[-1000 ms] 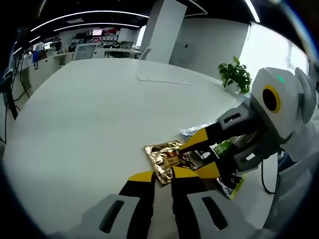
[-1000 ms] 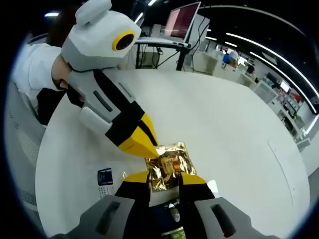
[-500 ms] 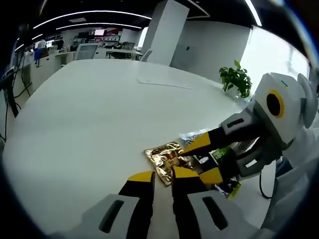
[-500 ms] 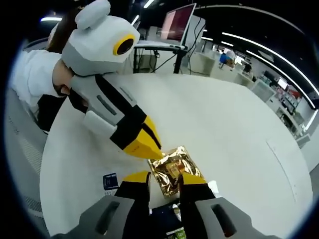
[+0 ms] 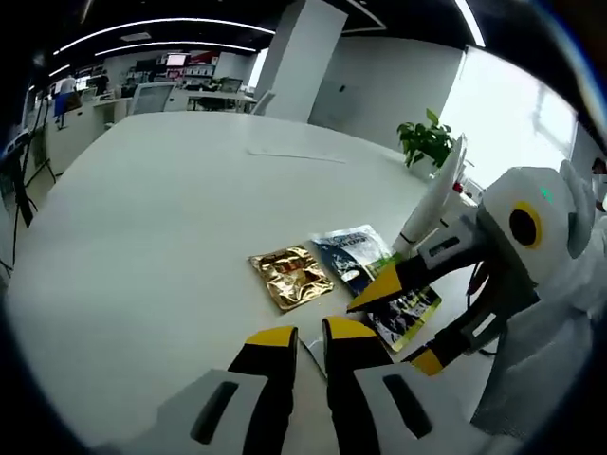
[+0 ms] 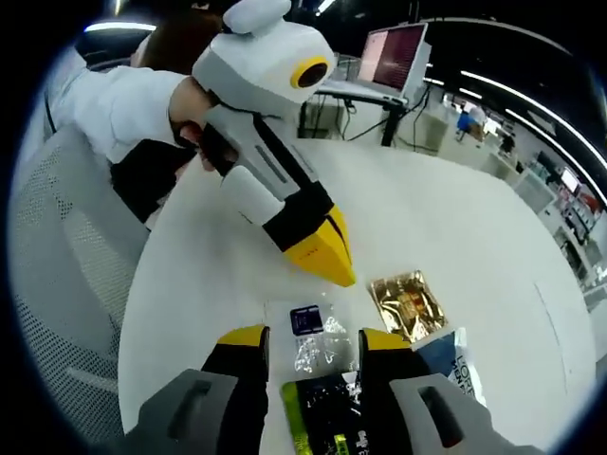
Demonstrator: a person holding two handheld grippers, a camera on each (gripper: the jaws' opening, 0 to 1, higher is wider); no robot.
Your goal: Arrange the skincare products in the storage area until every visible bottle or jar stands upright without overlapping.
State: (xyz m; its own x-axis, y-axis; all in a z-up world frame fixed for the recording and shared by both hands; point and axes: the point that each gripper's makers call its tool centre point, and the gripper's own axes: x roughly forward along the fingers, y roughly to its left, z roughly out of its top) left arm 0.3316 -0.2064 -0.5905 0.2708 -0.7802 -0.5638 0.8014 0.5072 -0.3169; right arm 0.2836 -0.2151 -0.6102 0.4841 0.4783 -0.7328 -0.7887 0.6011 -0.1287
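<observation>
Several flat sachets lie on the white table (image 5: 142,218): a gold one (image 5: 289,275) (image 6: 408,303), a blue-and-white one (image 5: 351,254) (image 6: 453,360), a green-and-black one (image 5: 408,308) (image 6: 322,417) and a clear one with a dark label (image 6: 308,332). No bottle or jar is in sight. My left gripper (image 5: 310,334) (image 6: 332,265) is shut and holds nothing, its tips near the gold sachet but not touching it. My right gripper (image 6: 313,336) (image 5: 398,327) is open, with its jaws over the clear and green sachets.
A potted plant (image 5: 424,140) and a sheet of paper (image 5: 285,154) sit at the table's far side. A monitor (image 6: 394,57) stands beyond the table. A person's white sleeve (image 6: 123,104) and a mesh chair (image 6: 57,284) are at the near edge.
Both grippers have drawn back from the gold sachet, which now lies free on the table. The right jaws stand wider apart and now sit over the clear and green sachets.
</observation>
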